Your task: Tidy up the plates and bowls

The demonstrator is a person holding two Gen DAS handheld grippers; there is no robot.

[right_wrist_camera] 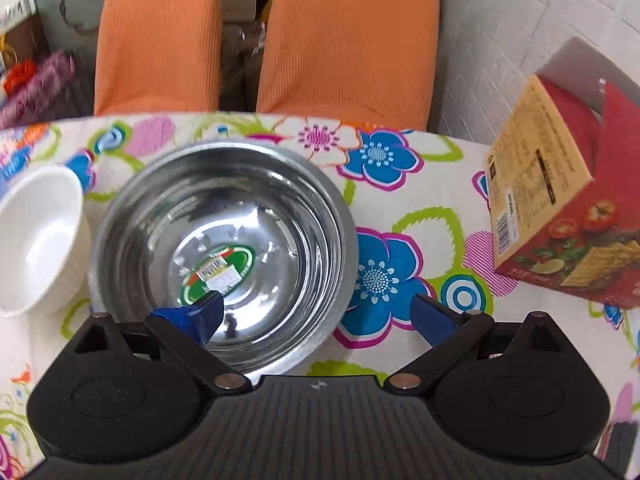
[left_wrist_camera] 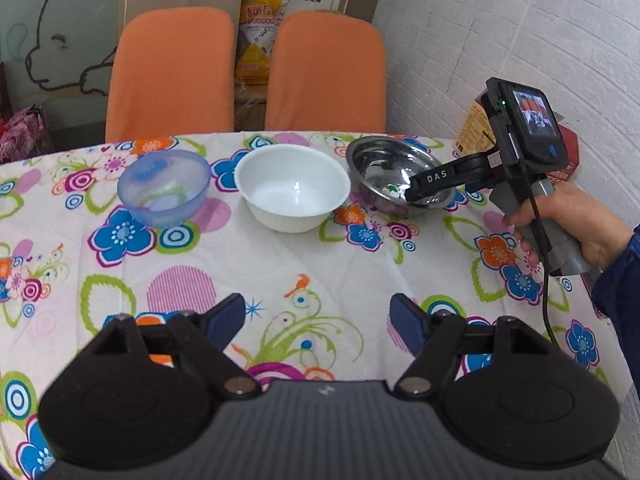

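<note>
Three bowls stand in a row on the flowered tablecloth [left_wrist_camera: 340,272]: a translucent blue bowl [left_wrist_camera: 164,186] at the left, a white bowl [left_wrist_camera: 292,188] in the middle, a steel bowl [left_wrist_camera: 394,174] at the right. My left gripper [left_wrist_camera: 318,316] hovers open above the cloth, well short of the white bowl. My right gripper [right_wrist_camera: 316,312] is open and straddles the near right rim of the steel bowl [right_wrist_camera: 224,248], its left finger inside the bowl and its right finger outside. A green label lies on the steel bowl's bottom. The white bowl [right_wrist_camera: 36,236] touches the steel bowl's left side.
A red and tan food box [right_wrist_camera: 560,208] stands at the table's right edge by the white wall. Two orange chairs [left_wrist_camera: 248,68] are pushed against the far side. A person's hand [left_wrist_camera: 576,224] holds the right gripper's handle.
</note>
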